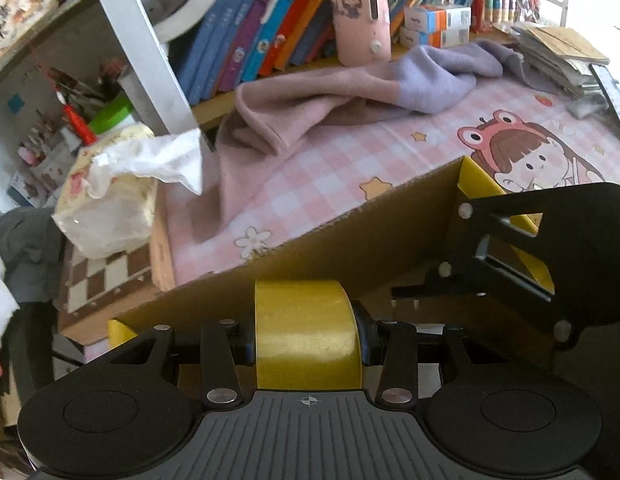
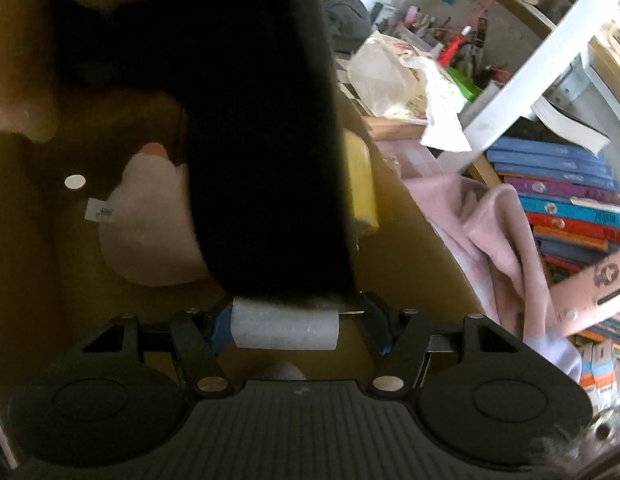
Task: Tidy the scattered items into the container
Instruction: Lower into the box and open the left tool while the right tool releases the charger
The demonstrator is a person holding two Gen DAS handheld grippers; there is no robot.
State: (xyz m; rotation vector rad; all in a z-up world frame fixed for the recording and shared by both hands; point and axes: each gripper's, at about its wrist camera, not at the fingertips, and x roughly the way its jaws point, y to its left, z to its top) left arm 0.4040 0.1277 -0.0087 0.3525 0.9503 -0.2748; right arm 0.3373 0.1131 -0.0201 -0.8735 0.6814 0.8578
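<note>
Seen from the left wrist, the left gripper point(image 1: 308, 338) clamps a roll of yellow tape point(image 1: 308, 332) between its 2 pads, low at 6 o'clock, above the open cardboard box point(image 1: 389, 224), whose brown wall runs from 8 o'clock toward 2 o'clock. At 3 o'clock the right gripper point(image 1: 509, 264) reaches into the same box, a yellow strip showing through its frame. Beyond the box wall, a pink-and-lilac cloth point(image 1: 349, 96) lies crumpled on the pink checked mat point(image 1: 349, 168), with a row of books point(image 1: 270, 28) at 12 o'clock and a tissue pack point(image 1: 110, 192) at 9 o'clock.

From the right wrist, the right gripper point(image 2: 286, 326) holds a white roll point(image 2: 284, 328) (a lint-roller head, by its look) between its blue pads at 6 o'clock; whether the far pad presses on it cannot be told. A blurred black shape point(image 2: 250, 140) fills the frame from 12 o'clock to the centre. Inside the box point(image 2: 409, 240), a pale pink plush toy point(image 2: 150, 232) with a white tag lies at 9 o'clock. A yellow piece point(image 2: 361, 184) sits against the box wall just right of centre.
</note>
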